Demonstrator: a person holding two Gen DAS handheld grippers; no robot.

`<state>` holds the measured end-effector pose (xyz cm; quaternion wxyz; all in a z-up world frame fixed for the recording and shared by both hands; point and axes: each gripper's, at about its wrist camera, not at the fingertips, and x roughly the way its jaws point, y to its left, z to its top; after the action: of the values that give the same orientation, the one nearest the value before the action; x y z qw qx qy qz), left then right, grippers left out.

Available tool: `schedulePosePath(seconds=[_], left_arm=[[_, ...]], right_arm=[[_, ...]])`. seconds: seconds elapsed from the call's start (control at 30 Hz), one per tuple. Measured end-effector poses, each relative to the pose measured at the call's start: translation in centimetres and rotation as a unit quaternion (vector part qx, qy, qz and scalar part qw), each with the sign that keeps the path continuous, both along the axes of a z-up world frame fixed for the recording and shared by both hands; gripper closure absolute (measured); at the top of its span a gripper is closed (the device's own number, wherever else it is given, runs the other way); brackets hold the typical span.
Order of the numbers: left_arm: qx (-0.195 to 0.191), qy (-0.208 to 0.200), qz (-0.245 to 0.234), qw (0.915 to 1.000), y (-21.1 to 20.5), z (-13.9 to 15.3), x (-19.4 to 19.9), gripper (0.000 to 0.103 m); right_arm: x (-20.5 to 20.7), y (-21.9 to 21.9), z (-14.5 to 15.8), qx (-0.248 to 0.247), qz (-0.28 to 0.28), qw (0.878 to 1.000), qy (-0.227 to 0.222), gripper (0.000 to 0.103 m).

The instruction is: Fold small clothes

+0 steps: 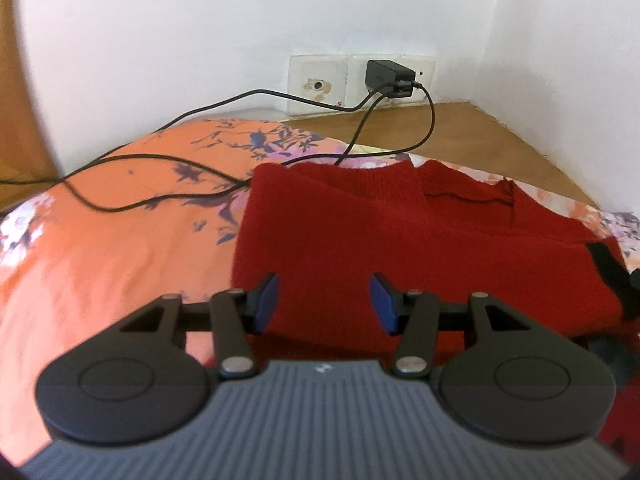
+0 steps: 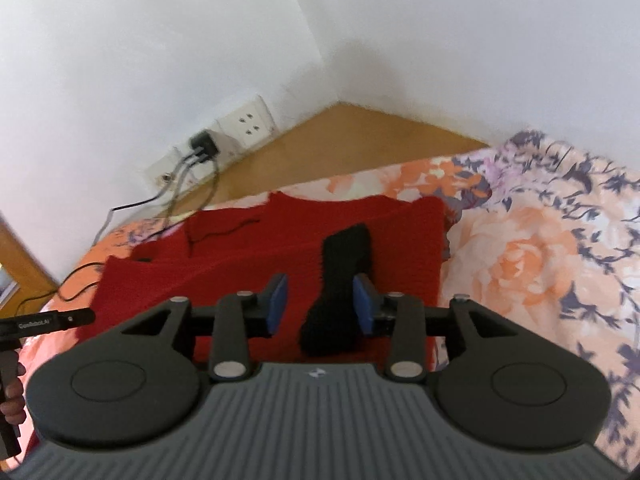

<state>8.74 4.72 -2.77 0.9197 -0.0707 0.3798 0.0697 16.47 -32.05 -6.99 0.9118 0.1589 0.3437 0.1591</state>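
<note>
Two grippers are in play, each with two blue-padded fingers. Nearest in the left wrist view, the left gripper (image 1: 323,300) hangs with its fingers spread wide and nothing between them, poised over the near edge of one red knitted sweater (image 1: 400,248). In the right wrist view, the right gripper (image 2: 320,302) is also spread apart, gripping nothing; one black fabric strip (image 2: 340,288) lies on the sweater between its fingers, close against the right pad, though whether it touches is hard to say. That strip runs near to far, leaning a little right at its far end.

The sweater (image 2: 260,256) lies flat and partly folded on one floral bedsheet (image 1: 120,232), orange and pink with purple sprigs. Its long side runs left to right, and its neckline sits at the far edge, towards the wall. At the left edge of the right wrist view, the left gripper's black handle and a bit of the person's hand (image 2: 12,396) peek in.

Further back, two black cables (image 1: 160,184) trail across the sheet to one black charger (image 1: 386,76), plugged into a row of wall sockets (image 1: 320,80). Beyond it, a wooden ledge (image 1: 460,128) meets the white wall (image 1: 200,20) in the corner.
</note>
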Motion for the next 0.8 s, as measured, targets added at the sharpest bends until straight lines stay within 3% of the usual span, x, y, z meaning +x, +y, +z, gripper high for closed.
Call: schedulePosePath(seconds=[0.07,0.3,0.53,0.67,0.8], left_arm=[[0.002,-0.004,-0.007,1.0,0.2,0.7,-1.5,0.051],[-0.001,-0.005,-0.031,0.9995,1.0,2.1,-6.8,0.051],[0.003,-0.005,-0.069,0.9976,1.2,2.8,-12.2,0.051],[-0.002,-0.003,-0.084,0.9965,1.4,2.5,-15.0,0.051],[-0.005,0.005,-0.092,0.9957,1.4,1.9,-17.1,0.051]], right_arm=[[-2.0,0.1,1.1,-0.005,-0.001,1.0,-0.013,0.05],[-9.2,1.7,3.0,-0.017,0.005,0.999,-0.031,0.047],[-15.9,4.5,3.1,-0.036,0.019,0.999,-0.035,0.046],[-19.3,5.9,2.9,-0.044,0.03,0.998,-0.033,0.034],[-22.2,7.3,2.3,-0.061,0.051,0.996,-0.032,0.032]])
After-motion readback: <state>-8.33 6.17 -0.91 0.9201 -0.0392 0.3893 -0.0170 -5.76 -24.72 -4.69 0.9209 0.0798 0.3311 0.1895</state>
